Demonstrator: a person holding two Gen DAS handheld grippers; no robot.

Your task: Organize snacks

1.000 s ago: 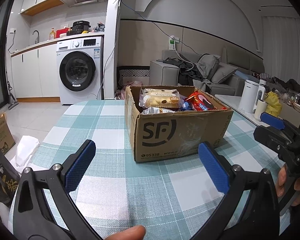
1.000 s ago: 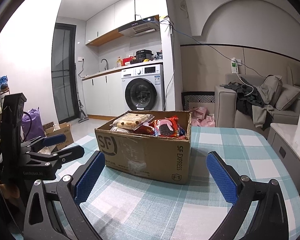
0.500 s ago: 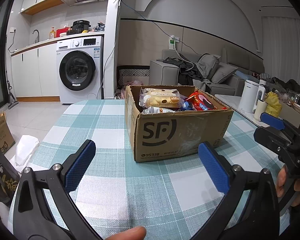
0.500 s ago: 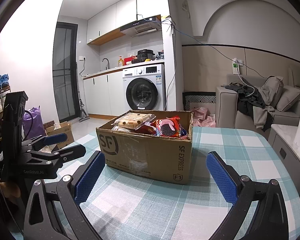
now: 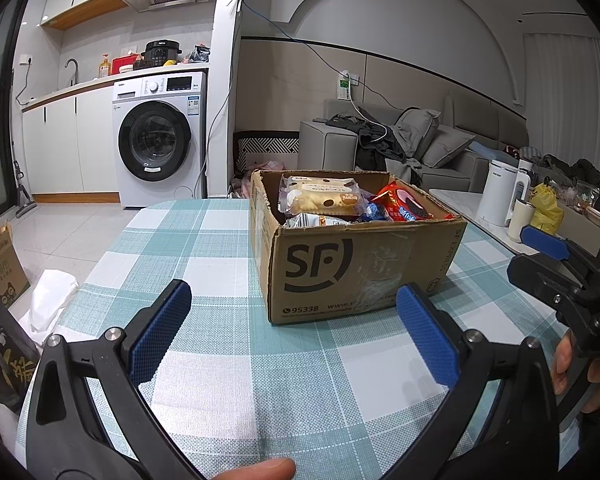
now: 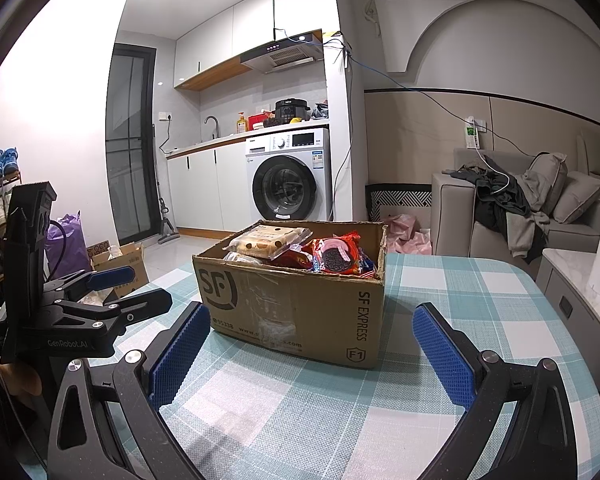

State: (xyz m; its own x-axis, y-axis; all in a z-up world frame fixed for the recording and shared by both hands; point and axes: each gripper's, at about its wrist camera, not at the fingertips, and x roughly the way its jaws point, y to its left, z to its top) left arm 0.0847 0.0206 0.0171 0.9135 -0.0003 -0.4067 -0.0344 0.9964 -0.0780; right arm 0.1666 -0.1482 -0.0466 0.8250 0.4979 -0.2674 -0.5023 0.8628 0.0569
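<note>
Nothing much has shifted since a second ago: both grippers keep hovering low over the checked tablecloth (image 5: pixel 236 364), the left gripper (image 5: pixel 294 326) and right gripper (image 6: pixel 310 350) each spread wide and holding nothing. Just beyond them sits the open SF cardboard box (image 5: pixel 352 268), its snacks inside: a cake pack (image 5: pixel 320 200) on top beside a red Oreo packet (image 5: pixel 404 206). Further back stands a washing machine (image 5: pixel 158 140).
</note>
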